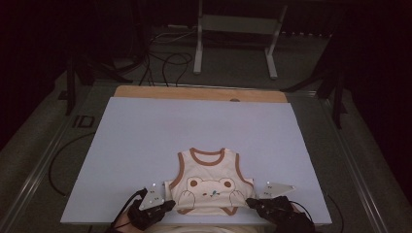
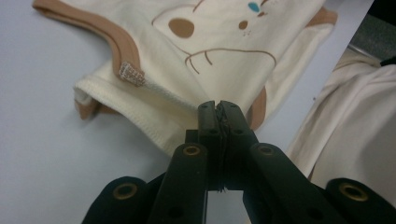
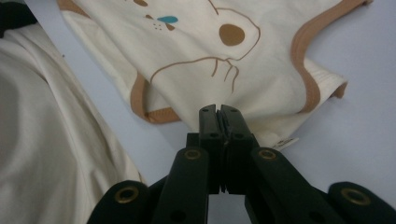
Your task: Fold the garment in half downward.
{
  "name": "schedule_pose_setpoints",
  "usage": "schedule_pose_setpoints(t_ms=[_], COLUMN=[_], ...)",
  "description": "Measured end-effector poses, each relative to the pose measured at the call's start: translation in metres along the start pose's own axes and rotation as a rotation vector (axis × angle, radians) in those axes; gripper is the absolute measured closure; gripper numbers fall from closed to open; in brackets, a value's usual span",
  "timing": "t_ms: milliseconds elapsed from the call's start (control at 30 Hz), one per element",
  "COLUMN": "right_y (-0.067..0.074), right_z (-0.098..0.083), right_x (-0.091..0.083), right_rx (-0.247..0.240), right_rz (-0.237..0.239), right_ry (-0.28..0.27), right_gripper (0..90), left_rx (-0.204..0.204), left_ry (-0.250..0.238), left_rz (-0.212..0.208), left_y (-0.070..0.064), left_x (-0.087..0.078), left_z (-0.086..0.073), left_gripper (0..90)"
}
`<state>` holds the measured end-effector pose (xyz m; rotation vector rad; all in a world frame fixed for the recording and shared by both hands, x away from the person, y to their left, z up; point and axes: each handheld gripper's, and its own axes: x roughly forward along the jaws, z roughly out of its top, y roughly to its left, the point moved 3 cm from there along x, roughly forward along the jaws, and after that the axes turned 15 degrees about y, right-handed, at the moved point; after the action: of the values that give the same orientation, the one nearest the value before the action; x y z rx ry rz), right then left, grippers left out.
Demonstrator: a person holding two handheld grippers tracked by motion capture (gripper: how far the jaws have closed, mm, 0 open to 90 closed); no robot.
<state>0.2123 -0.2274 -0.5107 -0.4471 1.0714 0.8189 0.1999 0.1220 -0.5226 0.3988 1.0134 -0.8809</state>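
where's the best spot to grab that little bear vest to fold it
Grip the vest at its two near side edges, one gripper from each side. It lies flat with the neck far away, and the doubled hem there gives the fingers a thick edge to pinch.

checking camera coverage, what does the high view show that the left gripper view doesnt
High view alone: the vest's neckline, the wooden strip at the table's far edge, floor cables, a metal stand, and the right tongs.

Left gripper view alone: a mesh tab on the brown trim and a stitched hem, close up.

Both: the bear vest on the white sheet, with the left tongs shut at its edge.
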Motion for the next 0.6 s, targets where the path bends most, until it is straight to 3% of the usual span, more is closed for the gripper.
schedule_pose_setpoints(t_ms=[233,500,600], right_y=[-0.001,0.001,0.001], right_z=[-0.005,-0.008,-0.008], right_x=[0.009,0.017,0.017], right_rx=[0.007,-0.020,-0.028], right_rz=[-0.009,-0.033,-0.042], right_ry=[0.035,0.078,0.067], right_gripper=[88.9,88.2,88.0], left_rx=[-0.004,-0.004,0.001], left_ry=[0.041,0.036,0.026], left_rz=[-0.017,-0.032,-0.038], left_y=[0.002,0.003,0.003], left_x=[0.010,0.013,0.014], left_z=[-0.005,-0.008,-0.009], left_gripper=[89.4,88.7,88.4])
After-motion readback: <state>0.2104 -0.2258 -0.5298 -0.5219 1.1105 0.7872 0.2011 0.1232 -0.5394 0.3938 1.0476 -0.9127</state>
